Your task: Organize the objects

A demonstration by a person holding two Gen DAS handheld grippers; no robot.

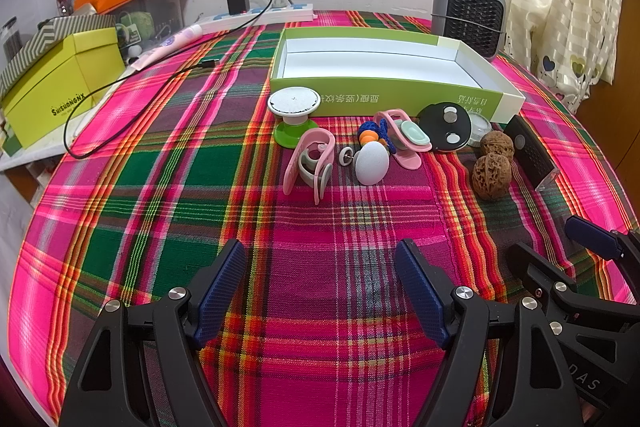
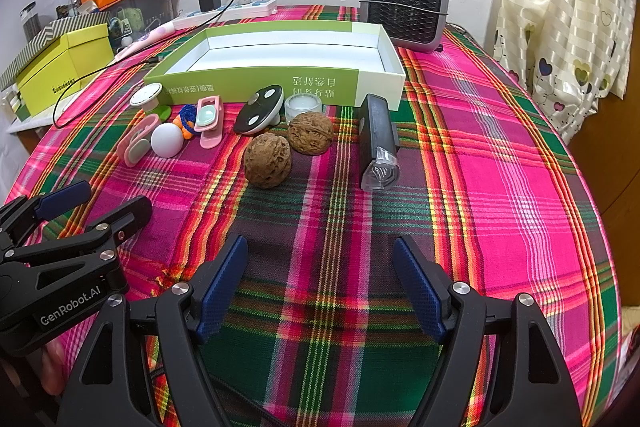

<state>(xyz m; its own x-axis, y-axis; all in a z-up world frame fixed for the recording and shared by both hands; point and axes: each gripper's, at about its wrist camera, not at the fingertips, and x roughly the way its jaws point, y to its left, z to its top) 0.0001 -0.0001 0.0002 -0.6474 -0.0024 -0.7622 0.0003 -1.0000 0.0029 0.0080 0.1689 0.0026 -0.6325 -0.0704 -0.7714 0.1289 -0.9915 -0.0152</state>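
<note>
Both grippers hung low over the near cloth [image 1: 320,307], left gripper [image 1: 320,291] and right gripper [image 2: 320,287] each with jaws wide apart, holding and touching nothing. Farther off, small items sat in a loose row just before the green tray [image 2: 376,83], probably staged for loading: walnuts [image 2: 268,165], white ball [image 1: 372,163], pink clips [image 1: 310,159], black disc [image 2: 260,109], black lamp [image 2: 378,139]. Tray lay empty.

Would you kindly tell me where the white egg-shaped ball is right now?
In both views, the white egg-shaped ball lies on the plaid tablecloth, between two pink clips, in front of the green open box.
</note>
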